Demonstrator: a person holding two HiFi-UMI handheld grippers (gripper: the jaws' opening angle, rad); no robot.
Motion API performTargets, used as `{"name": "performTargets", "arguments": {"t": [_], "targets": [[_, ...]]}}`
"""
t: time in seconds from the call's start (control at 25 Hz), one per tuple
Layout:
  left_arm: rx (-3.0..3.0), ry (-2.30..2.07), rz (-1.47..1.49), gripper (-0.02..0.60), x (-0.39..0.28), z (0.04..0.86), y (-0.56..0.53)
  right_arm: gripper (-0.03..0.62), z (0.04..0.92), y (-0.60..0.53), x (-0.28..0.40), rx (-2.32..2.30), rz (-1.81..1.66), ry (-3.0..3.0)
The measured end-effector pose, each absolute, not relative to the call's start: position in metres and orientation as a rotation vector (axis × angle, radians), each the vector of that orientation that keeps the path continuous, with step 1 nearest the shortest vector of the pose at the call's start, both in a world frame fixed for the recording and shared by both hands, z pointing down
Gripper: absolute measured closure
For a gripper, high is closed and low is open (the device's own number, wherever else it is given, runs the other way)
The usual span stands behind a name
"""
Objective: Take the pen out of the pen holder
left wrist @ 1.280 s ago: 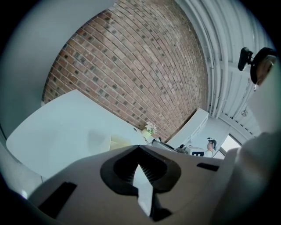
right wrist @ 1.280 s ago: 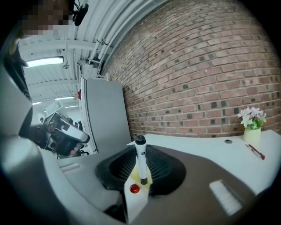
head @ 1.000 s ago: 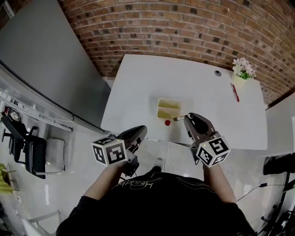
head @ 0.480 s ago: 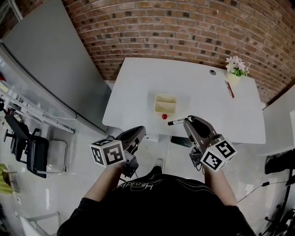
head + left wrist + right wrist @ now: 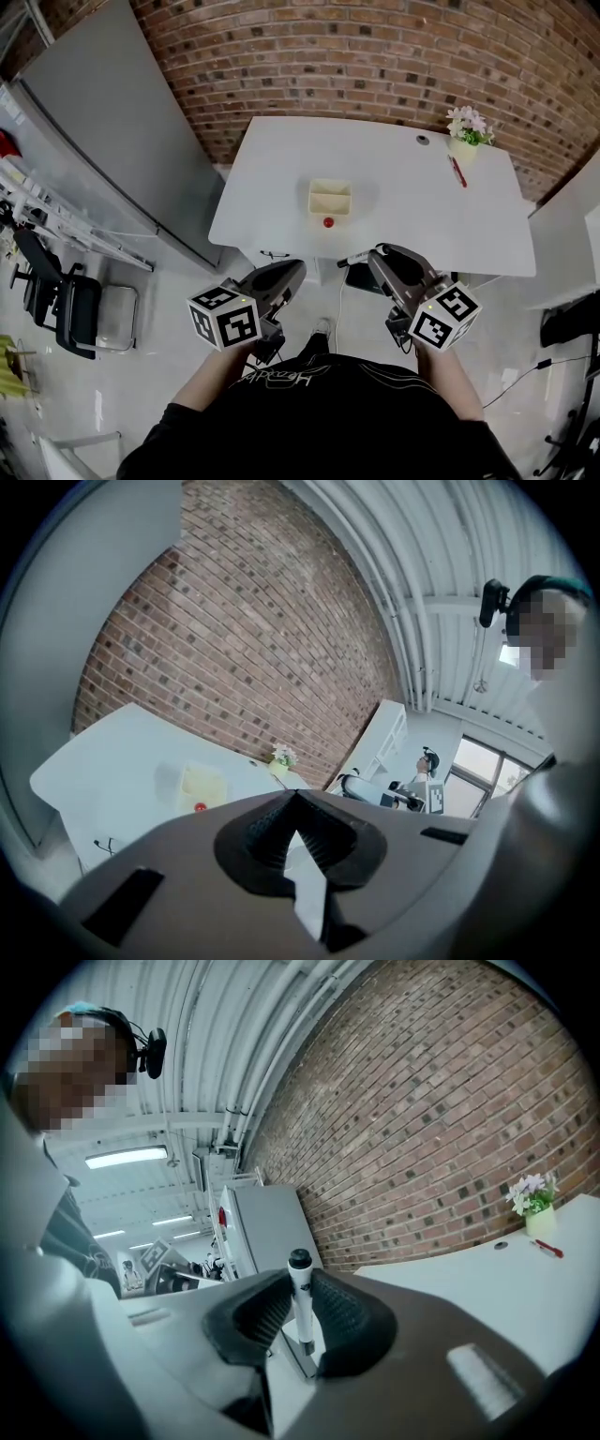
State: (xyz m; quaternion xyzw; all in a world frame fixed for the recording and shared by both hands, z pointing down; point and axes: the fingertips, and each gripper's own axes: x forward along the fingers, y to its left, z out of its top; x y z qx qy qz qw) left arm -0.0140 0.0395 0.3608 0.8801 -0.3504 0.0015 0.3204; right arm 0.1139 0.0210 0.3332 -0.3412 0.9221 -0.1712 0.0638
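Observation:
My right gripper [image 5: 377, 254] is shut on a white marker pen with a black cap [image 5: 354, 258], held off the near edge of the white table [image 5: 422, 225]. In the right gripper view the pen [image 5: 300, 1299] stands upright between the ribbed pads, cap up. The pale yellow pen holder [image 5: 330, 199] sits on the table's middle with a small red ball [image 5: 328, 222] just in front of it. My left gripper [image 5: 296, 269] hangs in front of the table edge, jaws together and empty; its view shows the holder [image 5: 203, 785] far ahead.
A small flower vase [image 5: 466, 131] and a red pen [image 5: 457, 172] lie at the table's far right corner. A brick wall [image 5: 375, 56] runs behind. A grey panel [image 5: 103, 141] and a black chair [image 5: 61, 309] stand at the left.
Both grippers have drawn back from the table toward the person and risen a little. The pen went with the right gripper, from over the table to beyond its near edge.

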Motion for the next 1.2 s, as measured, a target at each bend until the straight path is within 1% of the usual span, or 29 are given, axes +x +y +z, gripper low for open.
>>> {"name": "performTargets", "arguments": {"t": [1.2], "targets": [[2.448,-0.859,0.058,0.58,0.037,0.345,0.107,0.522,0.329,0.093,0.145,-1.076,-0.475,2.811]]}}
